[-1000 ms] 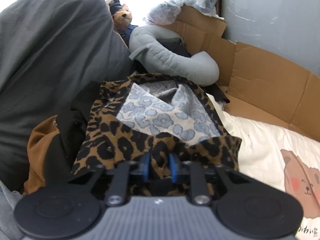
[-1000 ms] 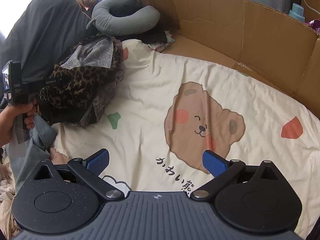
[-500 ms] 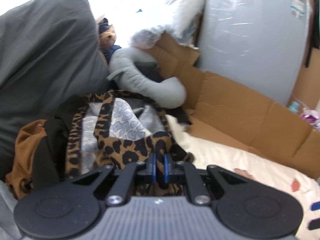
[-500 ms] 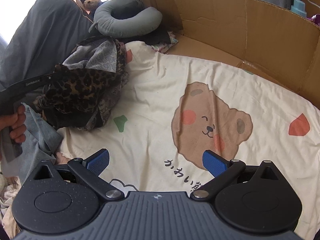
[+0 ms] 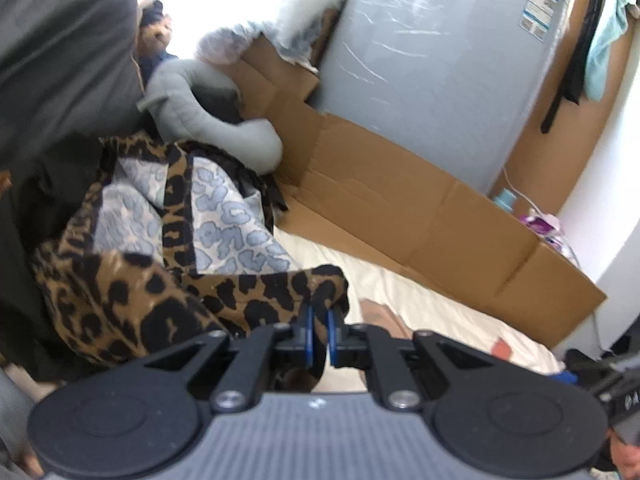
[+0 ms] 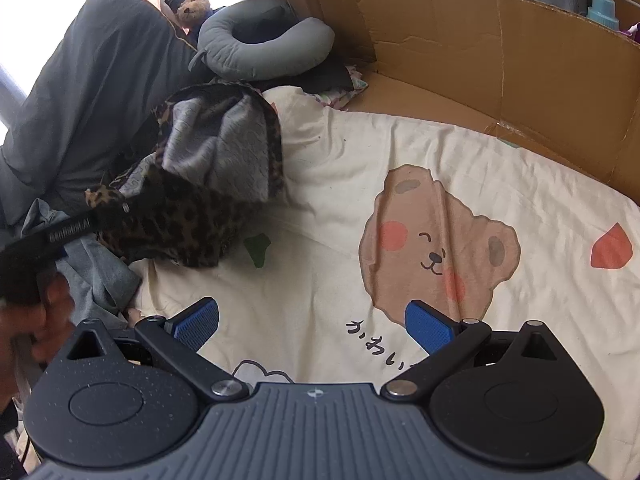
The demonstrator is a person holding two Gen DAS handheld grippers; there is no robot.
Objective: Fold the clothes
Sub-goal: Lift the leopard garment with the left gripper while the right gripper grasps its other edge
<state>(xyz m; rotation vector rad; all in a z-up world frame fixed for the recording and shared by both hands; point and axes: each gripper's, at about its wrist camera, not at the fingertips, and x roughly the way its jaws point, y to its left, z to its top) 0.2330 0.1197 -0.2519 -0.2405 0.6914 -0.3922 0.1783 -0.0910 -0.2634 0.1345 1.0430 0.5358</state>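
From the left wrist camera, the left gripper (image 5: 319, 334) has its blue pads pinched tight on a fold of the leopard-print garment (image 5: 132, 300), a soft brown cloth with black spots whose pale blue-grey inner side shows in crumpled panels. The garment is bunched in a heap at the left edge of the cream bedsheet (image 5: 400, 288). Behind it lie a curved grey neck pillow (image 5: 200, 100) and a big dark grey pillow (image 5: 64, 48), and a creased cardboard wall (image 5: 420, 208) runs along the far edge of the sheet, with a plastic-wrapped grey mattress (image 5: 432, 60) standing behind that. From the right wrist camera, the right gripper (image 6: 314, 326) hangs over the sheet with its ridged blue pads spread wide and nothing between them. Below it the sheet shows a printed brown bear face (image 6: 436, 240). The garment sits at the left, beside a rumpled grey cloth (image 6: 92, 268), and a small teddy bear (image 6: 192, 10) is propped by the neck pillow.
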